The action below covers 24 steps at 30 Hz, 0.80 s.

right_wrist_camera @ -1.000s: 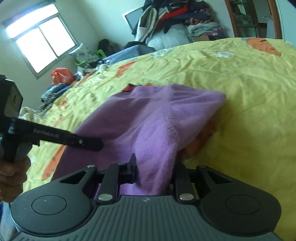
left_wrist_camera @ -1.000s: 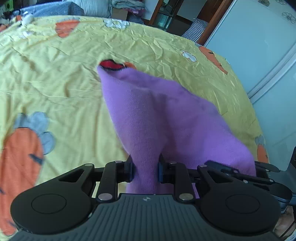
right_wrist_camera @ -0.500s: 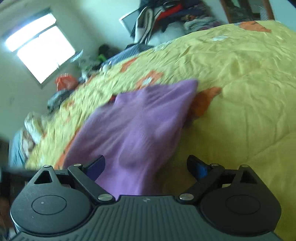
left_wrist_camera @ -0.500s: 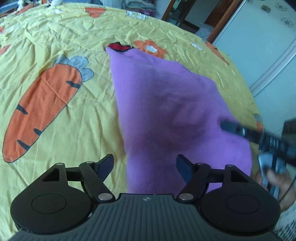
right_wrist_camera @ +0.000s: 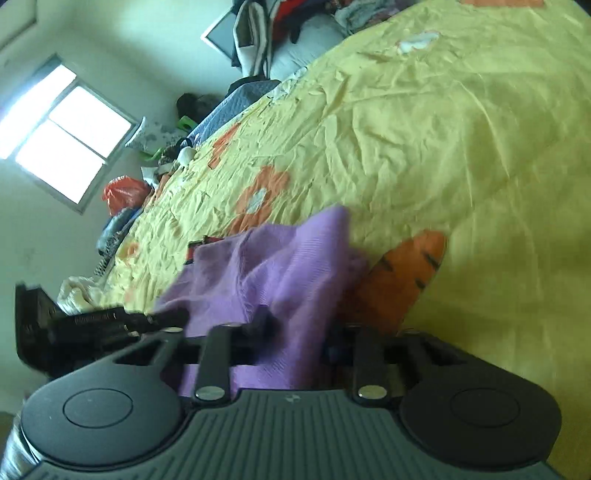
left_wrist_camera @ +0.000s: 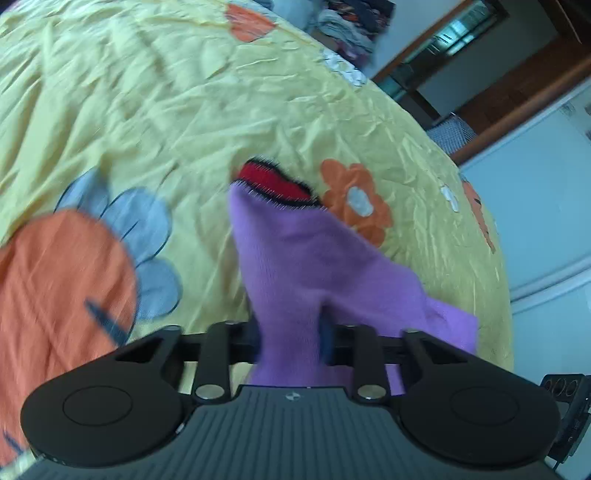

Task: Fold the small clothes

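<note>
A small purple knitted garment (left_wrist_camera: 310, 266) with a red and black trim (left_wrist_camera: 273, 182) lies on the yellow bedspread (left_wrist_camera: 184, 110). My left gripper (left_wrist_camera: 290, 338) is shut on its near edge, with cloth bunched between the jaws. In the right wrist view the same purple garment (right_wrist_camera: 280, 266) is pinched by my right gripper (right_wrist_camera: 295, 339), which is shut on another part of the near edge. The left gripper (right_wrist_camera: 110, 319) shows there as a black tool at the left, touching the cloth. Both views are motion-blurred.
The yellow bedspread (right_wrist_camera: 443, 129) has carrot (right_wrist_camera: 402, 269) and flower (left_wrist_camera: 354, 201) prints. Piled clothes (right_wrist_camera: 280, 33) stand at the head of the bed. A red bag (right_wrist_camera: 123, 192) sits under the window. A pale wardrobe (left_wrist_camera: 546, 206) and wooden door frame (left_wrist_camera: 517, 77) stand beside the bed.
Both grippers, shut on the garment a second ago, stood open half a second ago with the cloth lying flat. Now both are shut on its near edge again.
</note>
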Each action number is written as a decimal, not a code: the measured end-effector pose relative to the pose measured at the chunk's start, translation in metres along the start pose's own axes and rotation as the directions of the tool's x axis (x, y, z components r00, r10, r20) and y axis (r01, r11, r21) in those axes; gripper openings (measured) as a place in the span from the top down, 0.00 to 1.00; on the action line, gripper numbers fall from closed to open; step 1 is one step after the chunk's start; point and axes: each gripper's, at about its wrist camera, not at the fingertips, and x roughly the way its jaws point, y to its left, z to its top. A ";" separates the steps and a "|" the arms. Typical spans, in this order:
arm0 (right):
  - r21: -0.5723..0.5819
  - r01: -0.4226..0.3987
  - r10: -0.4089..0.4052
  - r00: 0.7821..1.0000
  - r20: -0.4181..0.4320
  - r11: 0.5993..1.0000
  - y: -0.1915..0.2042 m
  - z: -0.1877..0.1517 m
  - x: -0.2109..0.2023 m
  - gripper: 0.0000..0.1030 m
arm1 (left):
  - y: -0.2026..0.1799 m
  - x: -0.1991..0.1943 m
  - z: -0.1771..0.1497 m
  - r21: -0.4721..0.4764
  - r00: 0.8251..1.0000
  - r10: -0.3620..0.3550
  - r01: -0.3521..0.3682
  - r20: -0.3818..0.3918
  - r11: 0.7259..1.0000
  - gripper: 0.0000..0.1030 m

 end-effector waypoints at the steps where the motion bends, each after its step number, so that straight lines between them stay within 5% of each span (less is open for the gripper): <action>1: -0.042 0.013 -0.012 1.000 0.015 0.999 0.005 0.000 -0.001 0.82 | -0.008 -0.001 -0.001 0.072 1.000 0.014 -0.016 0.026 0.997 0.81; 3: -0.111 0.030 -0.023 0.997 0.069 0.993 0.017 -0.002 -0.008 0.83 | -0.026 -0.009 -0.006 0.205 0.993 0.043 -0.065 0.110 0.977 0.84; 7: -0.193 0.020 0.014 0.985 0.172 0.981 0.036 -0.002 -0.020 0.84 | -0.036 -0.021 -0.010 0.280 0.968 0.063 -0.133 0.244 0.951 0.87; 10: -0.216 0.101 -0.065 0.983 0.169 0.971 0.038 0.003 -0.007 0.80 | -0.028 -0.009 -0.004 0.267 0.967 0.116 -0.177 0.227 0.947 0.85; 13: -0.225 0.221 -0.201 0.974 0.108 0.949 0.037 0.000 0.008 0.44 | -0.010 -0.011 -0.007 0.202 0.974 0.132 -0.169 0.185 0.965 0.82; 15: -0.234 0.201 -0.174 0.976 0.132 0.951 0.041 -0.014 -0.010 0.32 | -0.002 -0.033 -0.020 0.187 0.981 0.100 -0.131 0.169 0.974 0.79; 16: -0.249 0.171 -0.143 0.982 0.127 0.953 0.045 -0.023 -0.021 0.33 | 0.001 -0.046 -0.030 0.192 0.983 0.077 -0.109 0.167 0.975 0.77; 19: -0.274 0.159 -0.130 0.984 0.122 0.948 0.052 -0.058 -0.048 0.32 | 0.005 -0.073 -0.067 0.170 0.992 0.043 -0.063 0.117 0.984 0.43; 20: -0.295 0.169 -0.140 0.983 0.118 0.940 0.054 -0.068 -0.052 0.32 | 0.004 -0.079 -0.084 0.179 0.993 0.049 -0.068 0.110 0.982 0.41; 22: -0.344 0.206 -0.176 0.978 0.117 0.916 0.059 -0.093 -0.059 0.46 | 0.001 -0.085 -0.113 0.200 0.992 0.082 -0.101 0.099 0.975 0.41; 23: -0.370 0.237 -0.206 0.971 0.122 0.898 0.063 -0.107 -0.061 0.68 | 0.001 -0.086 -0.127 0.204 0.992 0.086 -0.103 0.087 0.974 0.42; 24: -0.380 0.244 -0.210 0.969 0.128 0.892 0.064 -0.118 -0.065 0.73 | 0.000 -0.085 -0.141 0.218 0.992 0.097 -0.112 0.079 0.970 0.42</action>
